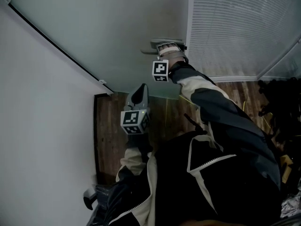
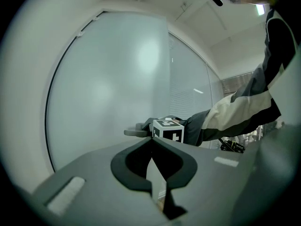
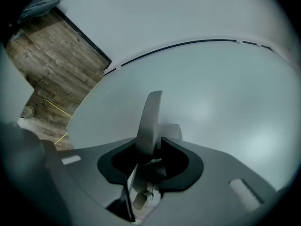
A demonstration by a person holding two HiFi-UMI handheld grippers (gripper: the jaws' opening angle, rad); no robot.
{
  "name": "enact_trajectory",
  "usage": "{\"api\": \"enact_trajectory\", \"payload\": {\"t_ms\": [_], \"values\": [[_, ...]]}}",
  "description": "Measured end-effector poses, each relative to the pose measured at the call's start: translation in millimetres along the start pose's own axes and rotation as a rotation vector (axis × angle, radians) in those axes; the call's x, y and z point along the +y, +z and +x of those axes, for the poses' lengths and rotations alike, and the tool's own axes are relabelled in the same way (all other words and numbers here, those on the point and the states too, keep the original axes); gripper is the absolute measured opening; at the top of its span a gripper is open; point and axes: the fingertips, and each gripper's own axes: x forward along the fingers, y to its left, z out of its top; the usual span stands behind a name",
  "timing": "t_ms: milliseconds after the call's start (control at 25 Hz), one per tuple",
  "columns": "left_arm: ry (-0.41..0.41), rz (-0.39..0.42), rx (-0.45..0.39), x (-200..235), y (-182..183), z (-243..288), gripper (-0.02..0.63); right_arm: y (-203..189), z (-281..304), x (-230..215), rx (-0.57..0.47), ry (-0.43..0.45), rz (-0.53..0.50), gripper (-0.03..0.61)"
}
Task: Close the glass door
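The frosted glass door point(image 1: 117, 32) fills the upper middle of the head view. Its grey lever handle point(image 1: 155, 45) juts out to the left, and my right gripper point(image 1: 165, 47) is shut on it at arm's length. In the right gripper view the handle point(image 3: 151, 117) stands as a narrow upright bar clamped between the dark pads point(image 3: 171, 149), with the door pane point(image 3: 225, 93) right behind it. My left gripper point(image 1: 139, 94) hangs lower and nearer to me, shut with nothing in it. Over its closed tips point(image 2: 151, 142) the handle point(image 2: 134, 133) and the right gripper's marker cube point(image 2: 168, 130) show.
A white wall point(image 1: 42, 126) runs along the left, with a black strip at its edge. White blinds point(image 1: 235, 27) cover the window to the door's right. Below is a wooden floor point(image 1: 113, 126), with dark clutter point(image 1: 282, 107) at the far right.
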Motion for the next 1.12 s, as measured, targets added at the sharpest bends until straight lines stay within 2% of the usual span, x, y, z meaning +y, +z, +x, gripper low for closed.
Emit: {"api": "enact_trajectory", "payload": {"t_ms": [160, 360, 480, 720, 960, 1120], "values": [[0.057, 0.005, -0.018, 0.4, 6.5, 7.2, 0.006, -8.9, 21.0, -6.0, -0.02, 0.003, -0.02, 0.126], [0.071, -0.017, -0.036, 11.3, 12.9, 14.8, 0.006, -19.6, 51.1, -20.0, -0.015, -0.001, -0.032, 0.127], [0.095, -0.005, -0.031, 11.4, 14.0, 19.7, 0.006, -25.4, 69.9, -27.5, -0.021, 0.005, -0.037, 0.127], [0.153, -0.042, -0.023, 13.4, 13.6, 14.9, 0.006, -36.2, 97.0, -36.1, -0.053, 0.016, -0.037, 0.129], [0.215, -0.056, -0.004, 25.6, 0.9, 11.8, 0.006, -44.2, 127.0, -48.4, -0.032, -0.012, -0.148, 0.126], [0.234, -0.069, 0.017, 22.8, -8.2, 10.8, 0.006, -47.6, 138.1, -57.8, -0.036, -0.019, -0.15, 0.121]]}}
